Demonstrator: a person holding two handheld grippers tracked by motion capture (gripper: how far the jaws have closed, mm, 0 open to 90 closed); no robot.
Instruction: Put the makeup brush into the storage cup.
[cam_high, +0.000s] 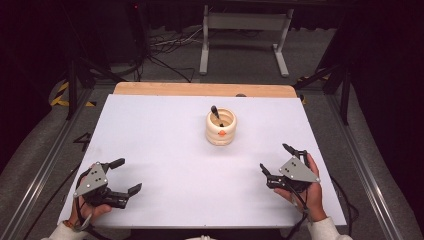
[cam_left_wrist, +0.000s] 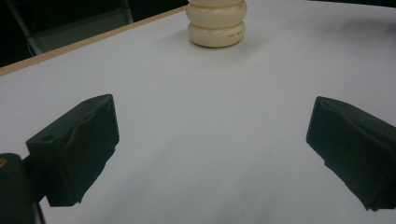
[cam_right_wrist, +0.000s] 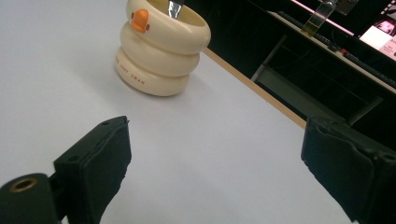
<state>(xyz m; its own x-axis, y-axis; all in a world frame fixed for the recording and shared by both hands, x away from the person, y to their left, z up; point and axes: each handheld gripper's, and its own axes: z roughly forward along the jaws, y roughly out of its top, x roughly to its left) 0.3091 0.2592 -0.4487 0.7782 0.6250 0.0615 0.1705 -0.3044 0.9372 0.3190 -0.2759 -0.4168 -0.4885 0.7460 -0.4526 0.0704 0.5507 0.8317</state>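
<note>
Spanning dark room, white tabletop (cam_high: 165, 150)

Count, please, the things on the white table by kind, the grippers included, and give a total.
Cream ribbed holder with an orange beak: 1
Dark-handled tool standing in the holder: 1
Grippers, jaws wide apart and holding nothing: 2, the left gripper and the right gripper
Total: 4
</note>
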